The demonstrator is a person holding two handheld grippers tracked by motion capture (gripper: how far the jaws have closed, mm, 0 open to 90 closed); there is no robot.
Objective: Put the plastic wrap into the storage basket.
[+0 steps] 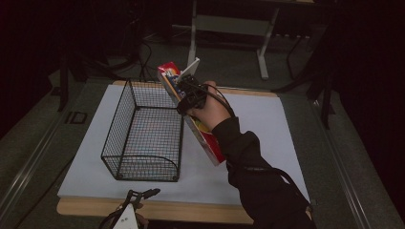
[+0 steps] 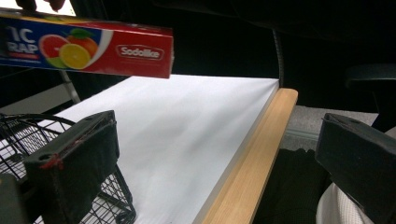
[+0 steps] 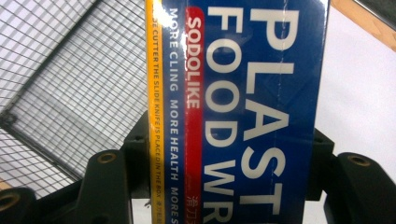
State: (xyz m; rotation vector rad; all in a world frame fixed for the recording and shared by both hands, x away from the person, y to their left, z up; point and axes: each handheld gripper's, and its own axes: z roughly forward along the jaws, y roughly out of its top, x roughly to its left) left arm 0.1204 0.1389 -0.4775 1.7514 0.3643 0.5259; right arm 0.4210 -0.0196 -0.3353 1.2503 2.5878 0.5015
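Note:
A long red and blue box of plastic food wrap (image 1: 210, 142) hangs tilted over the right edge of a black wire basket (image 1: 117, 119), its upper end pointing to the back. My right gripper (image 1: 189, 95) is shut on the box near its upper half. In the right gripper view the box's blue face (image 3: 243, 112) sits between the jaws of the right gripper (image 3: 229, 156), with the basket mesh (image 3: 70, 84) to its left. My left gripper (image 1: 145, 193) rests low at the table's front edge. In the left gripper view the left gripper (image 2: 215, 140) is open and holds nothing, below the box (image 2: 93, 46).
The basket stands on a white board (image 1: 267, 124) laid on a wooden table top (image 2: 252, 158). The board's right half is bare. Behind the table stands another desk's frame (image 1: 229, 24) on a dark floor with cables.

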